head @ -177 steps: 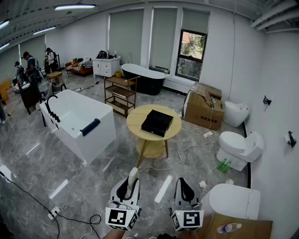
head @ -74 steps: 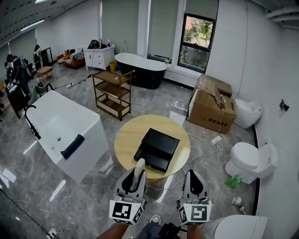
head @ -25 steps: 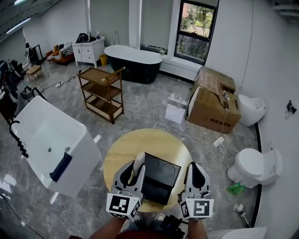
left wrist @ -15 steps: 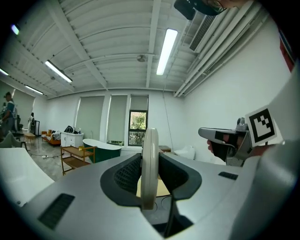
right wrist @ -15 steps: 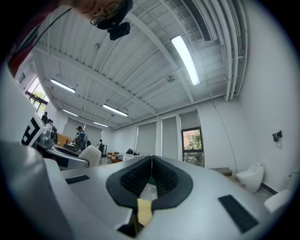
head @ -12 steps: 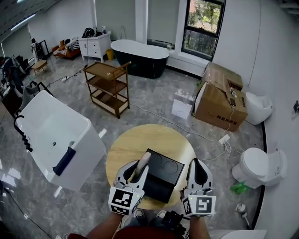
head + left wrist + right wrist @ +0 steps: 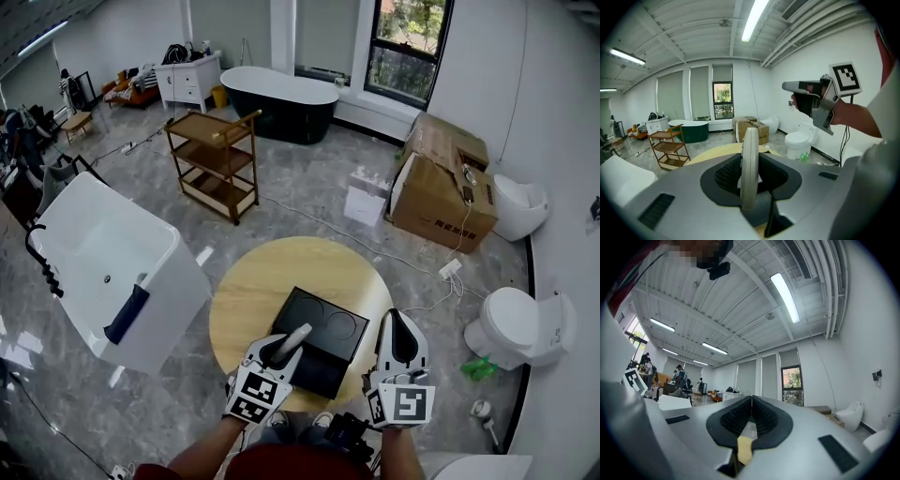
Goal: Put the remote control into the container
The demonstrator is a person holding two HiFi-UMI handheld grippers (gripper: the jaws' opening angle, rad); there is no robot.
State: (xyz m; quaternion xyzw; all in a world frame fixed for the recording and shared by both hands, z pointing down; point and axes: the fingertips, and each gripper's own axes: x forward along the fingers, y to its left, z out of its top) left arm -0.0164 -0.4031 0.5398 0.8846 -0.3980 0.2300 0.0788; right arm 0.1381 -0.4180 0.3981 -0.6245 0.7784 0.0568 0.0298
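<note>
A black open-topped container [image 7: 316, 339] lies on the round wooden table [image 7: 272, 281] just below me. My left gripper [image 7: 279, 350] is shut on a slim whitish remote control [image 7: 294, 334], which points up and to the right over the container's near left corner. In the left gripper view the remote [image 7: 750, 164] stands edge-on between the two dark pads. My right gripper [image 7: 397, 324] hovers at the container's right side, shut with nothing in it; its pads [image 7: 740, 416] meet in its own view. It also shows in the left gripper view as the right gripper [image 7: 811, 96].
A white bathtub [image 7: 98, 267] stands to the left of the table and a wooden trolley [image 7: 211, 159] behind it. Further back is a black bathtub [image 7: 281, 98]. A cardboard box [image 7: 441, 187], a toilet [image 7: 520, 323] and floor cables [image 7: 422, 272] lie to the right.
The table and container have come closer beneath me. My left gripper has tilted to the right, so the remote now leans over the container's near left corner. The right gripper stays beside it.
</note>
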